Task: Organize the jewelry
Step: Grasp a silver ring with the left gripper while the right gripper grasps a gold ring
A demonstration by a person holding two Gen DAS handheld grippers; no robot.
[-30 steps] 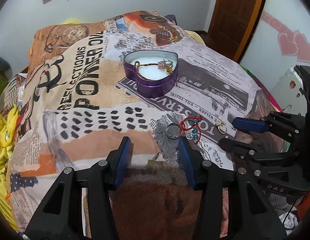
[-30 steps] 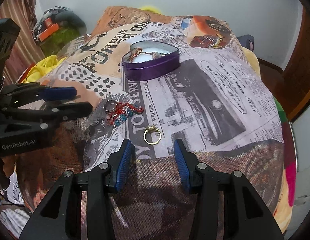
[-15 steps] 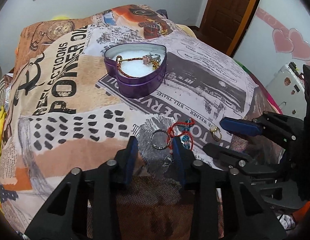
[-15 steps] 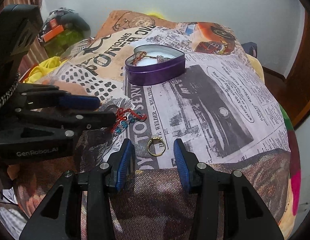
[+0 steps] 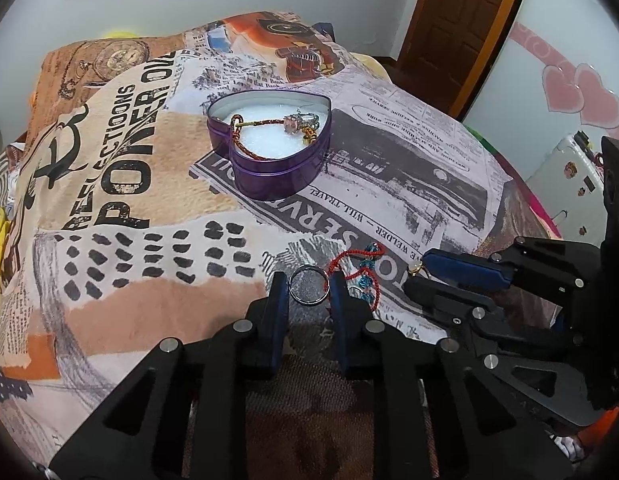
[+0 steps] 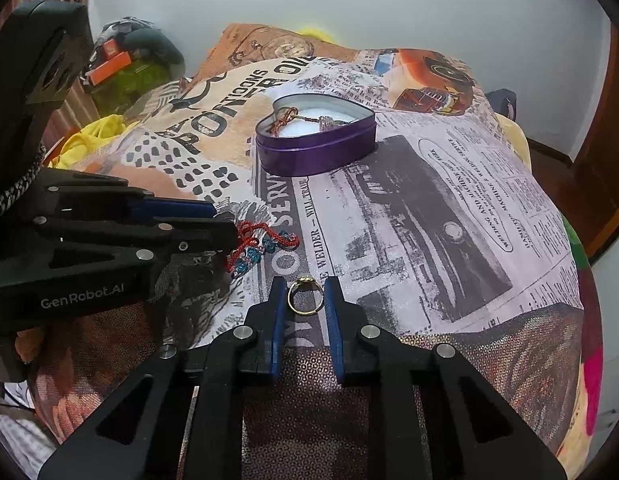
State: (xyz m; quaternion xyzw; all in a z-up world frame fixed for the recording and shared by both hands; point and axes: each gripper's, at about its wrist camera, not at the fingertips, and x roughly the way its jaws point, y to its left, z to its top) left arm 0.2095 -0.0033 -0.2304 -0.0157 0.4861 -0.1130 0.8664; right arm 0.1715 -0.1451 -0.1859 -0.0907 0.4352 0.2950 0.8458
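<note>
Covering the whole bed [image 5: 109, 240] is a printed spread [image 6: 449, 208] of newsprint and poster lettering, and every piece of jewelry lies on it. Toward the far middle sits a purple heart-shaped tin [image 5: 269, 148], lid off, white lining showing, with a braided red-and-gold bracelet [image 5: 253, 130] and a small charm inside. Nearer the front edge the left tongs [image 5: 308, 284] are low on the cloth, partly open, their blue pads on either side of a silver ring [image 5: 308, 285]; the pads look to be at the ring's edges, but I cannot tell whether they press it yet. Just to the right of that ring lies a red cord bracelet [image 5: 363, 268] with blue beads, touching the right-hand pad. Right of that again, the right tongs [image 6: 306, 300] are also partly open, straddling a gold ring [image 6: 305, 297] that lies flat on the spread with a narrow gap at each pad, so they hold nothing. The two tongs sit close beside each other.
</note>
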